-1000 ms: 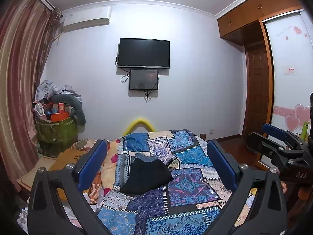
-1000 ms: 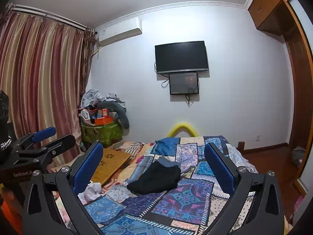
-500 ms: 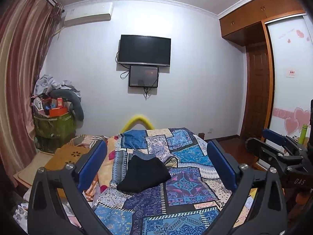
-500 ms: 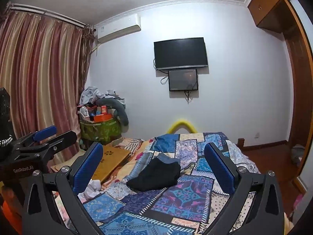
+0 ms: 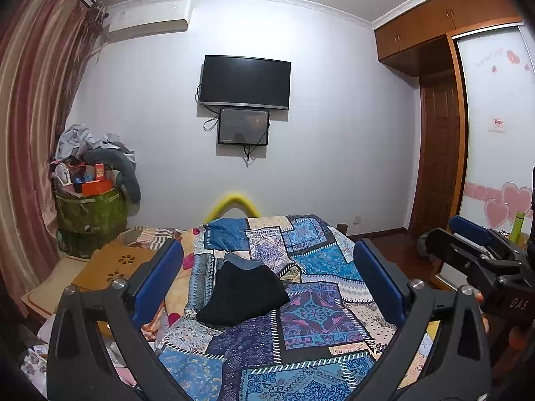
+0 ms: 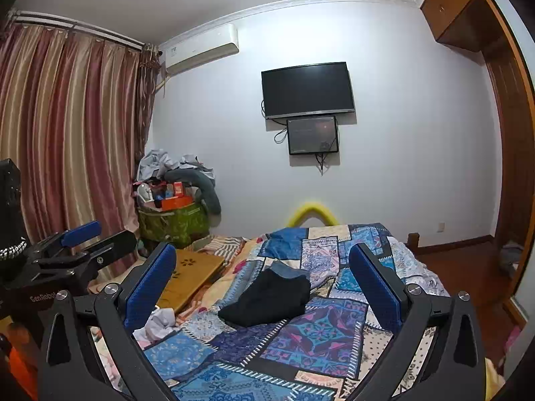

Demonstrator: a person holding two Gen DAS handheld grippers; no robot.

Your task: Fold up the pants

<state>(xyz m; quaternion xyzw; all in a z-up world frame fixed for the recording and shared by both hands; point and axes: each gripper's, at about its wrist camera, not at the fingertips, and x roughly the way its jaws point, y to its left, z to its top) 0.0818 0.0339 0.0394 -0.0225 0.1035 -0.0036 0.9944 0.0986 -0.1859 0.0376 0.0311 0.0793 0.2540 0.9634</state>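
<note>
Folded black pants (image 5: 242, 294) lie on a blue patchwork quilt (image 5: 317, 320) on the bed, with a folded blue denim piece (image 5: 242, 262) just behind them. They also show in the right wrist view (image 6: 267, 297). My left gripper (image 5: 267, 277) is open and empty, held above the bed well short of the pants. My right gripper (image 6: 264, 277) is open and empty too, at a similar distance. Each gripper shows at the edge of the other's view: the right one (image 5: 474, 250), the left one (image 6: 77, 244).
A wooden lap tray (image 6: 190, 274) lies at the bed's left side, near white crumpled cloth (image 6: 157, 324). A green basket (image 6: 170, 224) piled with clutter stands by the curtain (image 6: 67, 140). A TV (image 5: 244, 82) hangs on the far wall. A wardrobe and door (image 5: 438, 153) stand at right.
Both grippers have tilted slightly downward and drifted; the pants sit a little higher in both views. Nothing was grasped or moved on the bed.
</note>
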